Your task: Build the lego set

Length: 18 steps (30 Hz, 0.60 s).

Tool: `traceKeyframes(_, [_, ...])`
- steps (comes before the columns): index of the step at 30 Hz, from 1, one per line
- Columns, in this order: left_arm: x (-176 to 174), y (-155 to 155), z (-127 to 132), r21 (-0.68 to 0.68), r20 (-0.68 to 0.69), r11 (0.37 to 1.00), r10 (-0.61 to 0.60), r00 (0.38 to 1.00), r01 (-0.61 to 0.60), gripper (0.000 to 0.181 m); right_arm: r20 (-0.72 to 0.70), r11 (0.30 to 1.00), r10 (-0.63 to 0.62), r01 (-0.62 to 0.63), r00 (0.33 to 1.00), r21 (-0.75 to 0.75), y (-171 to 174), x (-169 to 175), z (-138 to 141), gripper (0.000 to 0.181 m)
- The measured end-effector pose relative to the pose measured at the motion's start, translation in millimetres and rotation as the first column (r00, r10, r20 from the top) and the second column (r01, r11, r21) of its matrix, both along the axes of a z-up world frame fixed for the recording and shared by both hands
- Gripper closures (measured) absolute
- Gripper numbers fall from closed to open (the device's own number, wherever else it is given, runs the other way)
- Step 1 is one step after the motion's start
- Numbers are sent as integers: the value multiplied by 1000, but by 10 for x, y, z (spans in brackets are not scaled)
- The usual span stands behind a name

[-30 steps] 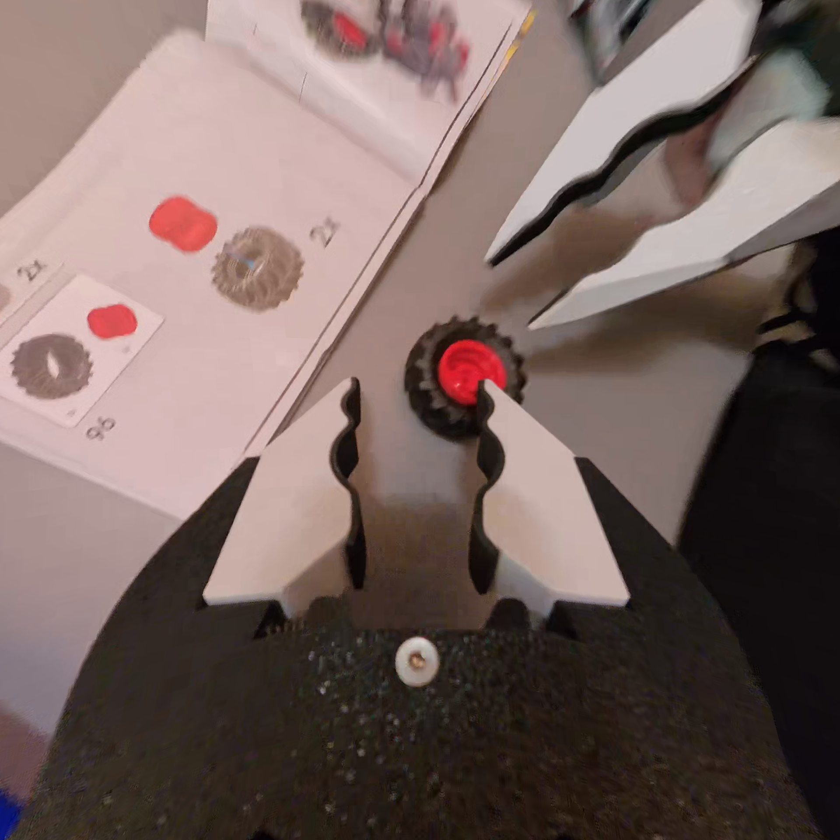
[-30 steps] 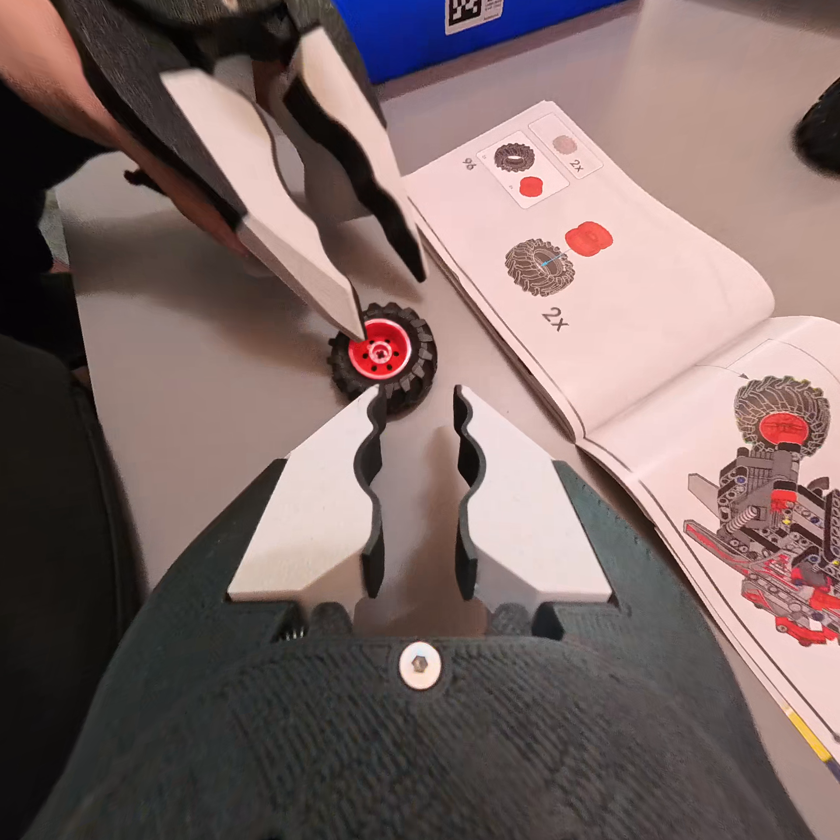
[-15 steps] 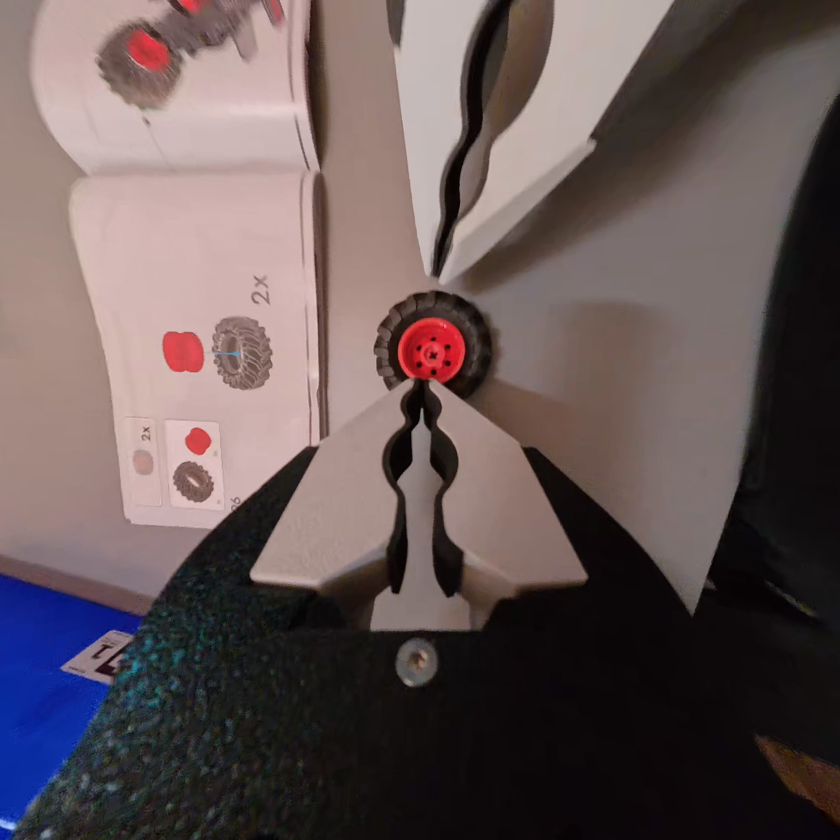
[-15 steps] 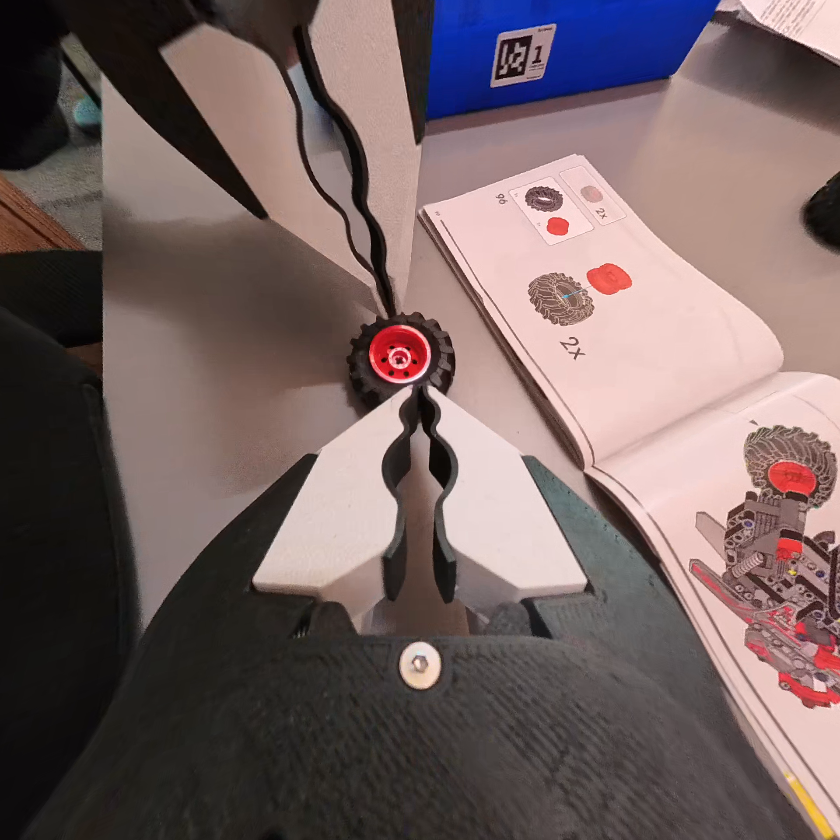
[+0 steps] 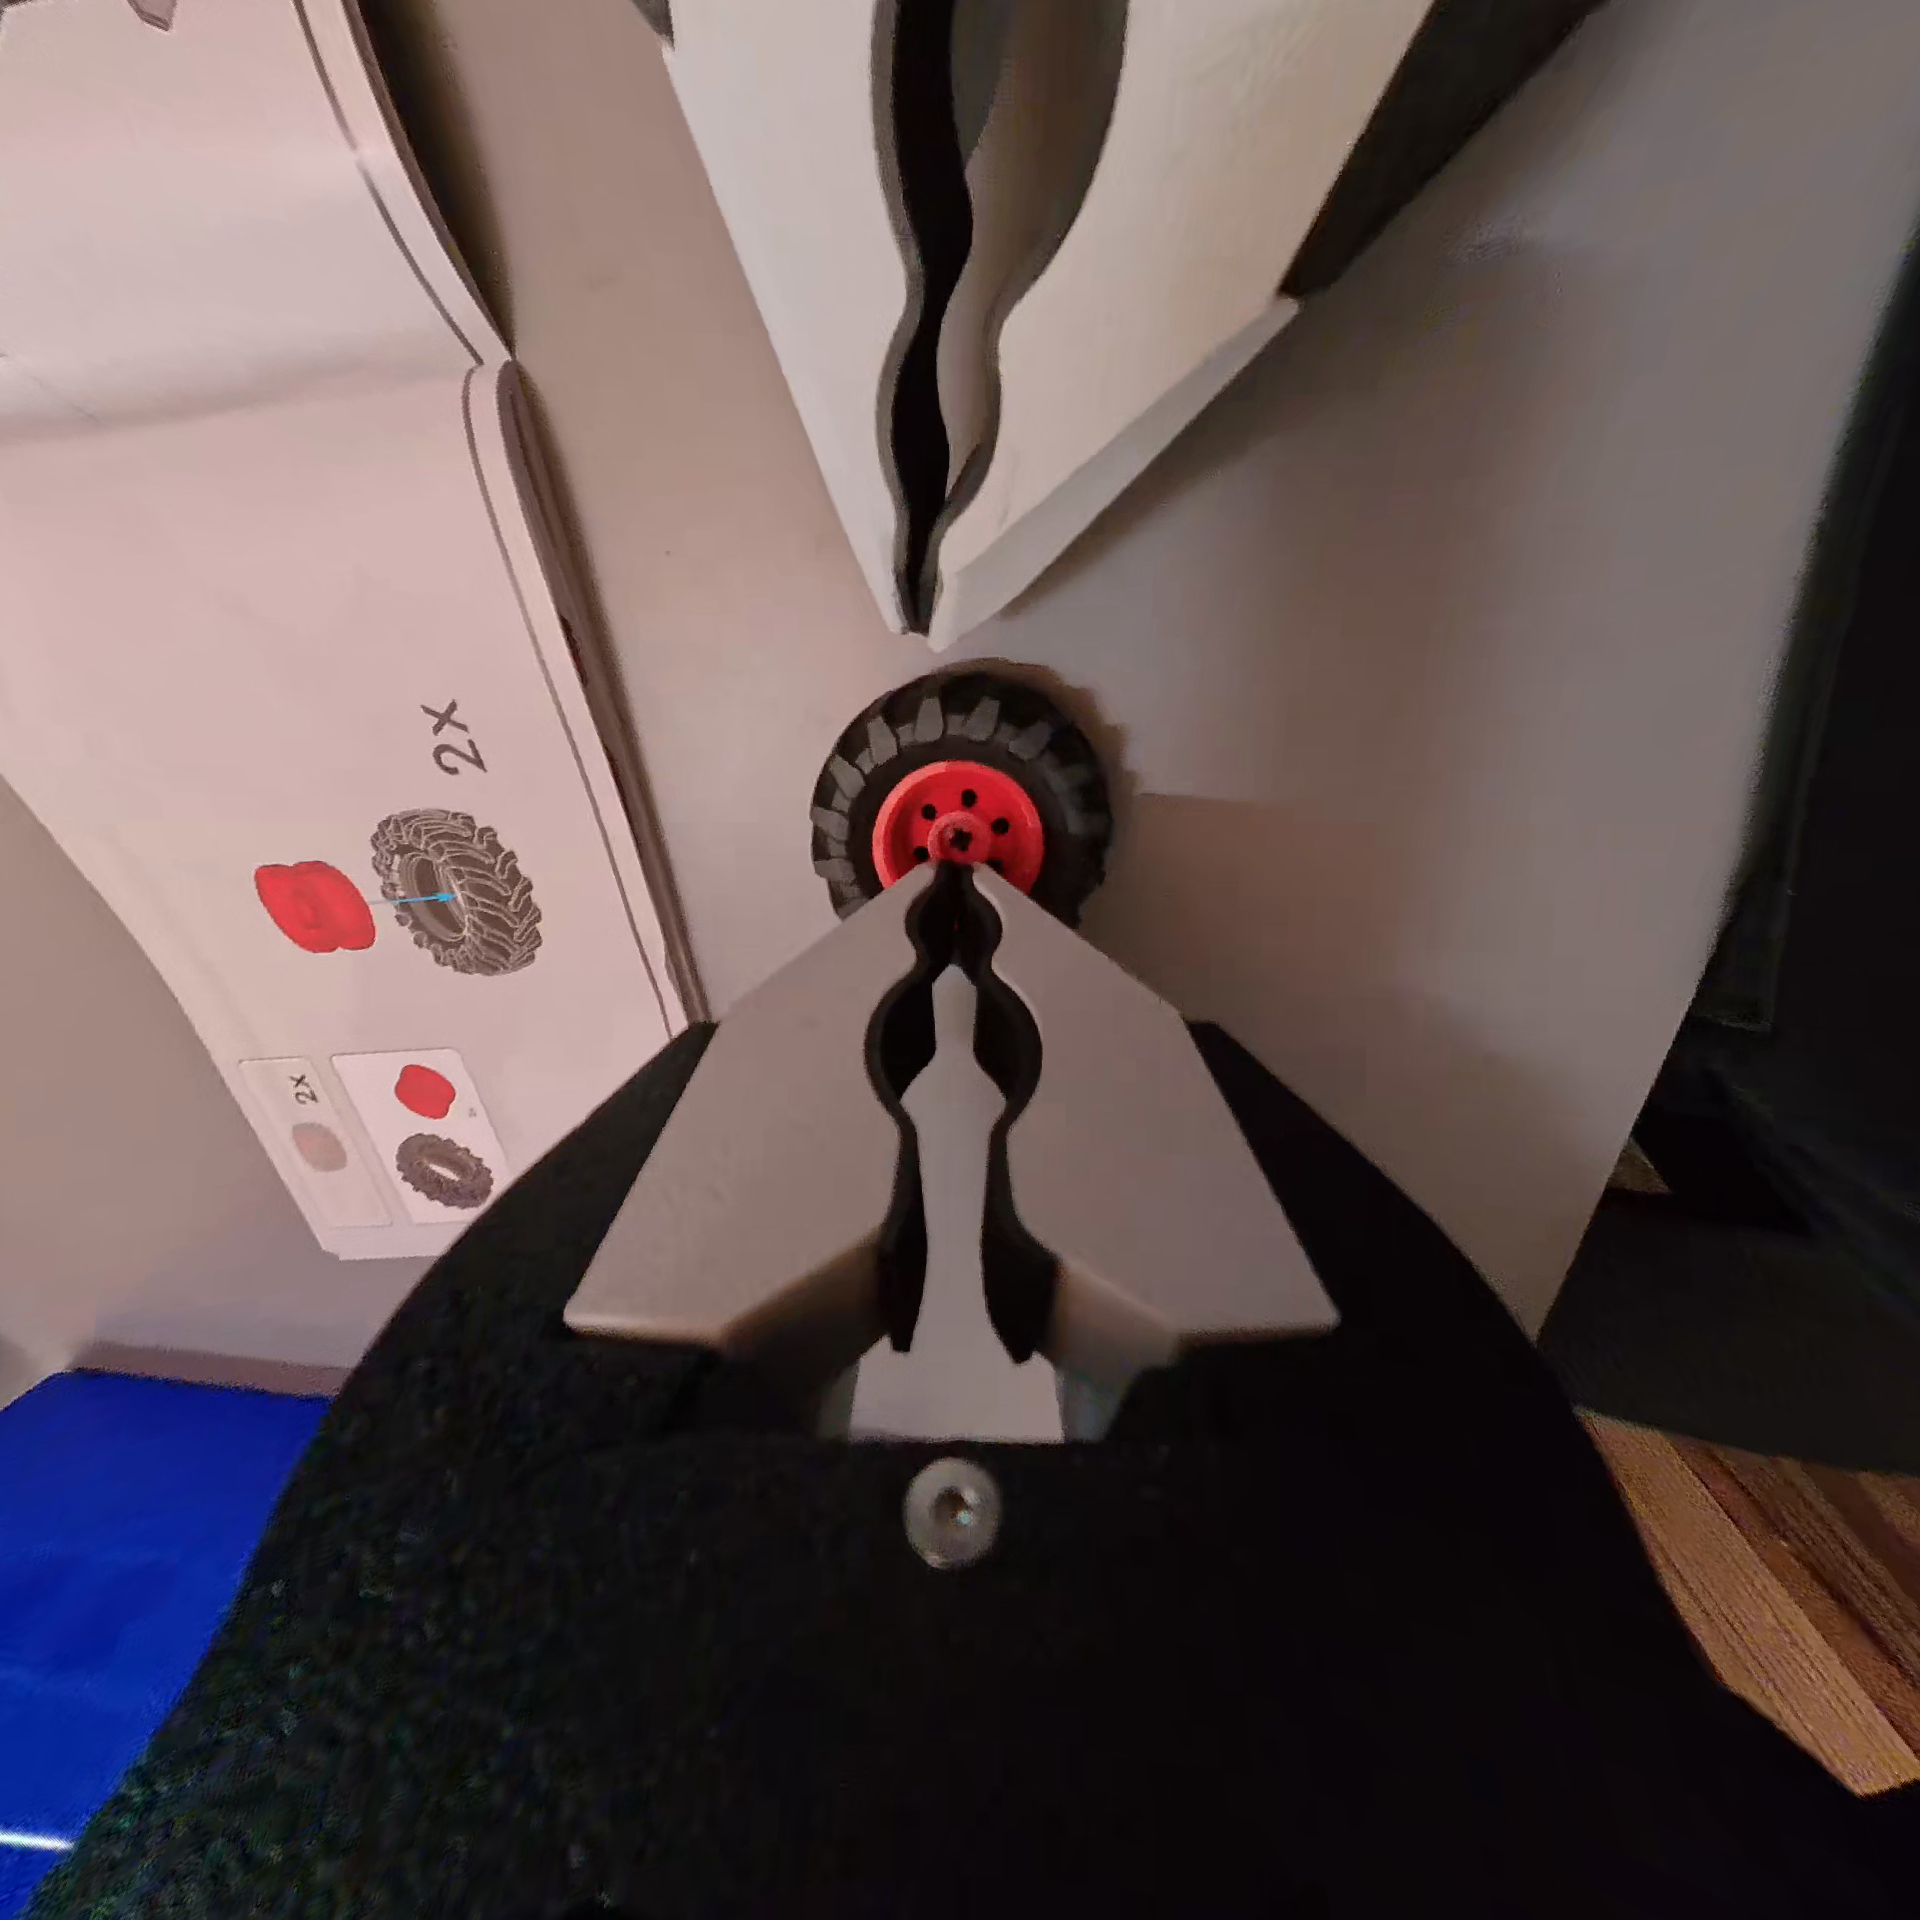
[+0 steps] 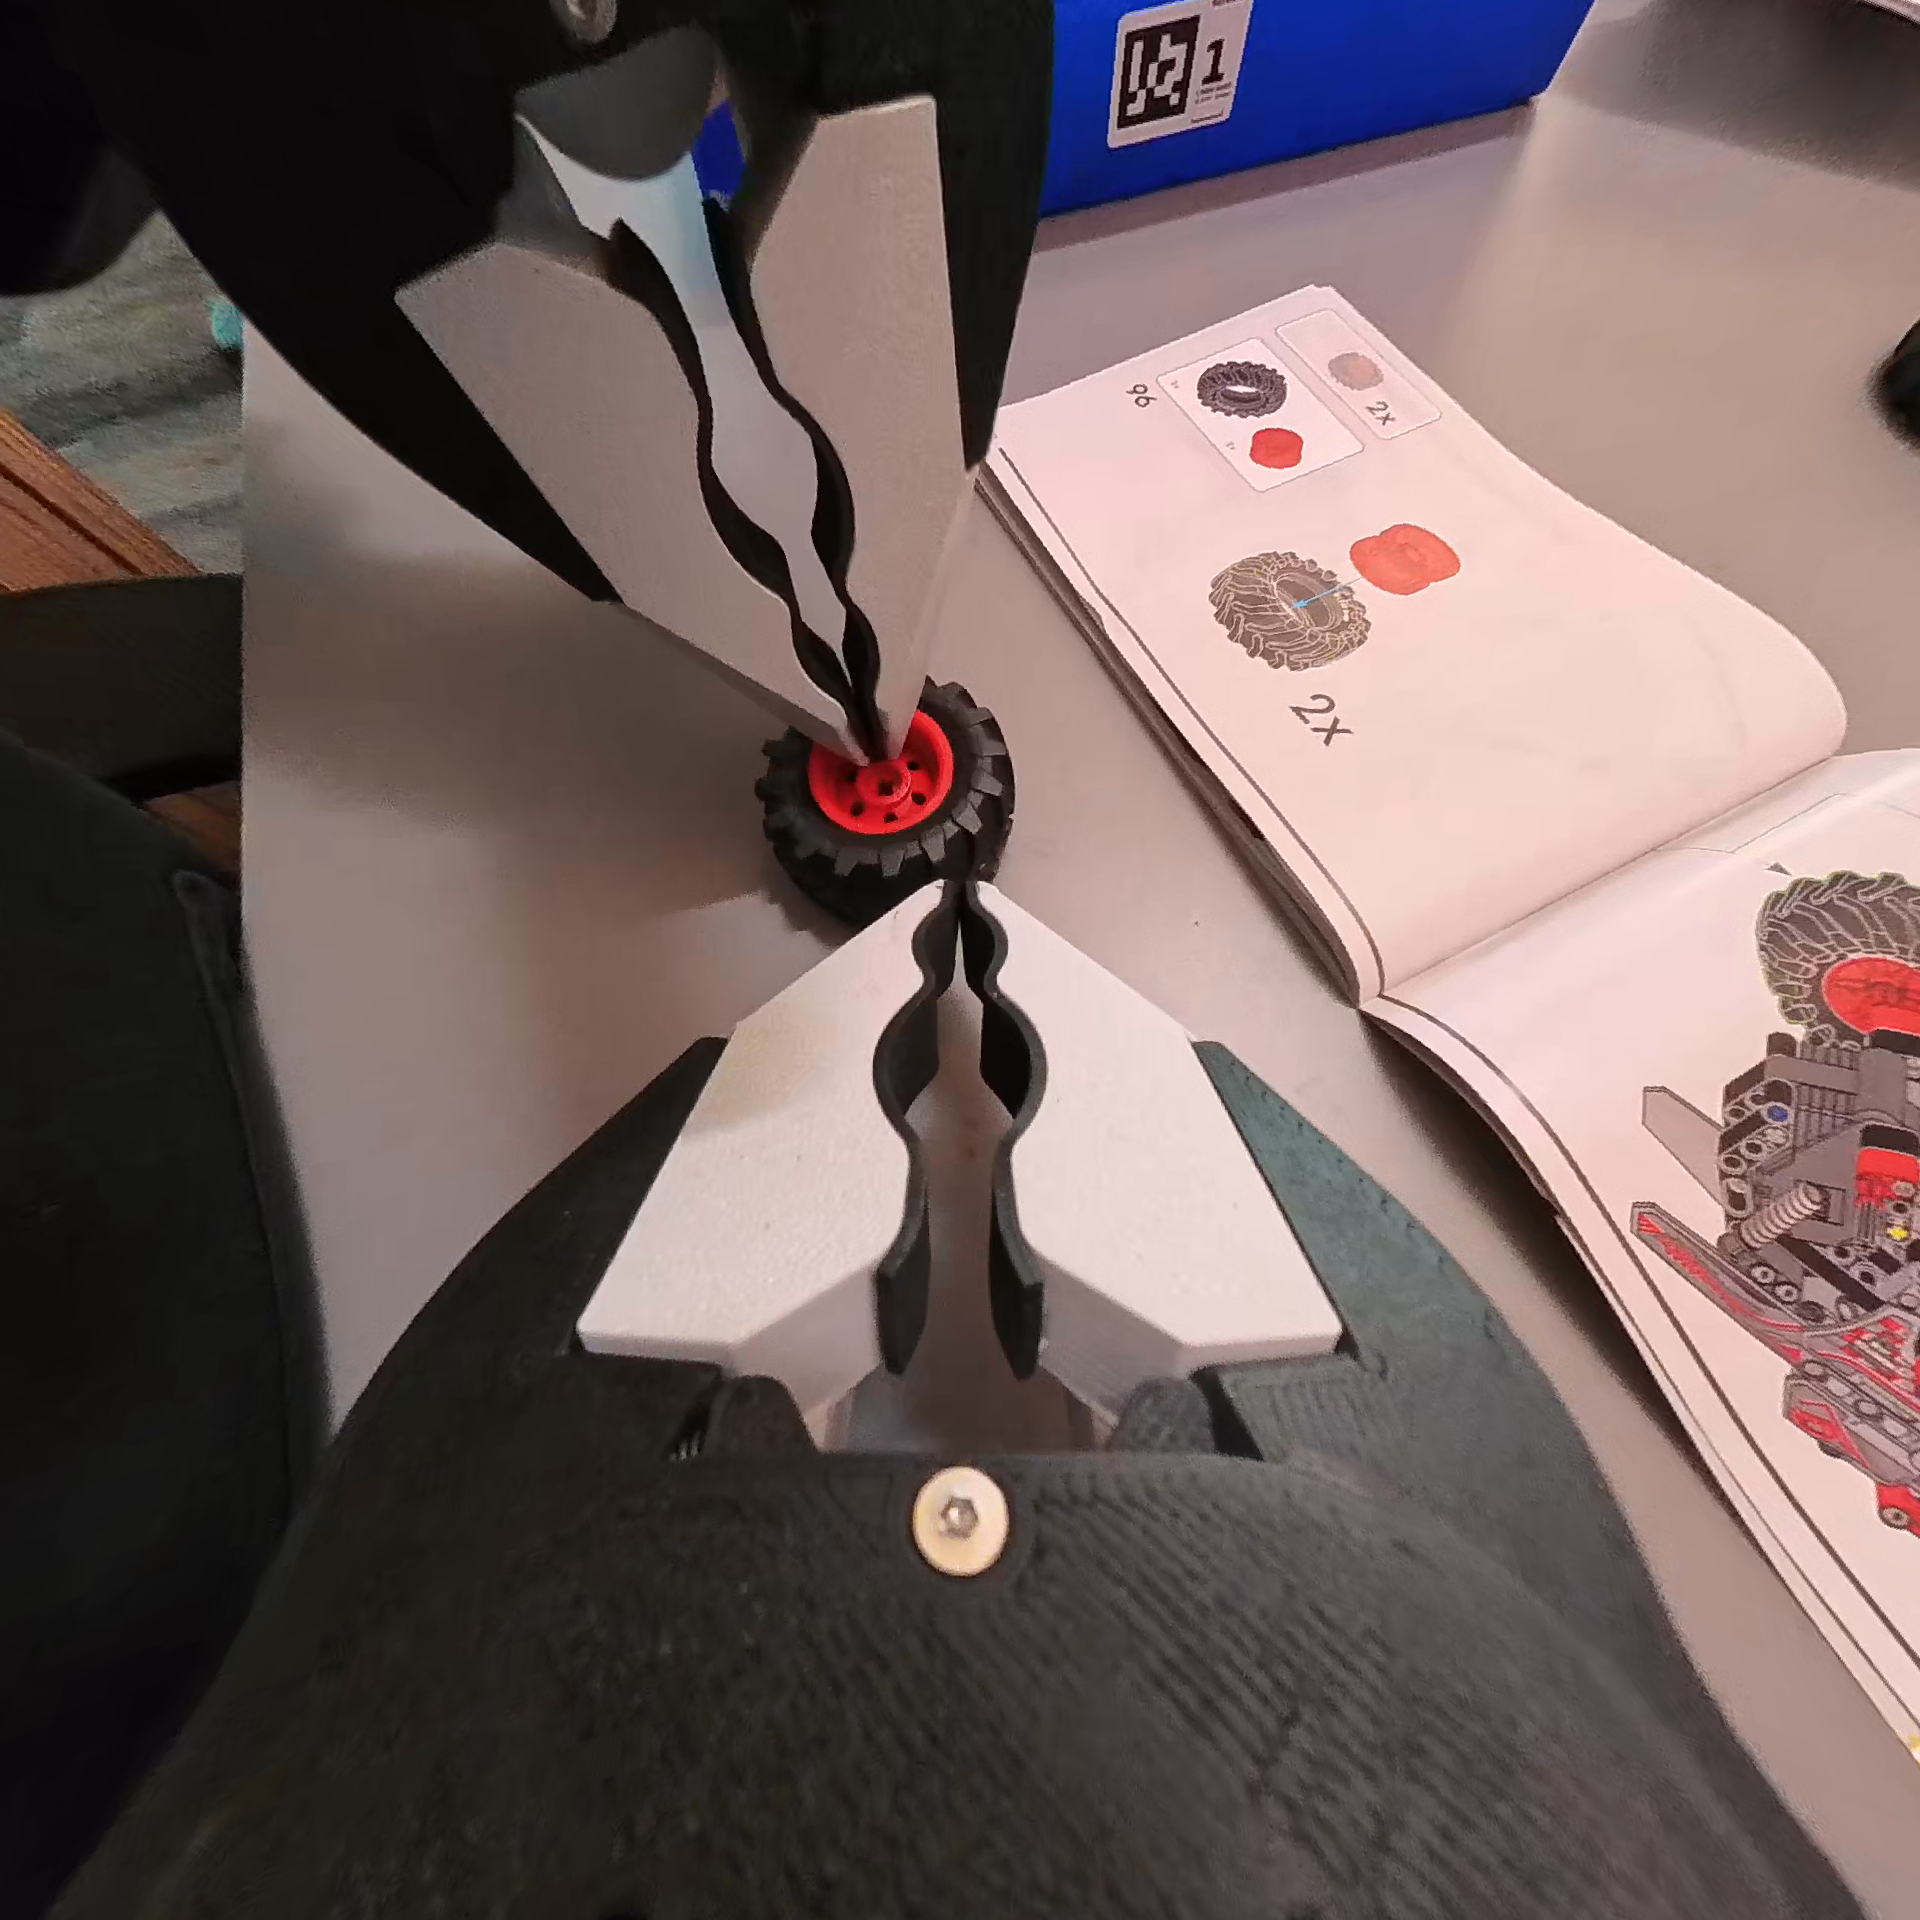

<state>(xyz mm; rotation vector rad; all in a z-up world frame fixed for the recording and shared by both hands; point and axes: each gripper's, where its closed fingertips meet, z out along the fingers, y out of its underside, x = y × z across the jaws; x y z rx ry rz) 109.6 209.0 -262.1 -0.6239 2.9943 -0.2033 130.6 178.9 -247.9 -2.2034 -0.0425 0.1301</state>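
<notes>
Pressing closed-jawed left gripper on wheel | right gripper now closed, seemingly empty

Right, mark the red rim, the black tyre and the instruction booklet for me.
red rim point(image 6: 883, 774), right wrist view, on its spoked face.
black tyre point(image 6: 925, 847), right wrist view, on the near tread.
instruction booklet point(image 6: 1558, 665), right wrist view, on the bare left-hand page.

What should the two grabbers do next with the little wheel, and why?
Probably press the left gripper down on the red hub while the right gripper braces the black tire. Both jaws are shut; the left tips sit on the hub, the right tips at the tire's edge. The wheel looks tilted on the table, so the hub may not be fully seated.
</notes>
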Motion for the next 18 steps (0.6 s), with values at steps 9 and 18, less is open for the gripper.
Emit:
traceKeyframes(9, [-1, -15, -30, 27, -16, 999, 33, 999, -32, 181, -56, 1000, -22, 22, 998, 7, 28, -38, -20, 181])
traceKeyframes(18, [-5, -26, 6, -100, 74, 972, 222, 972, -214, 181, -86, 998, -55, 59, 995, 38, 38, -61, 61, 155])
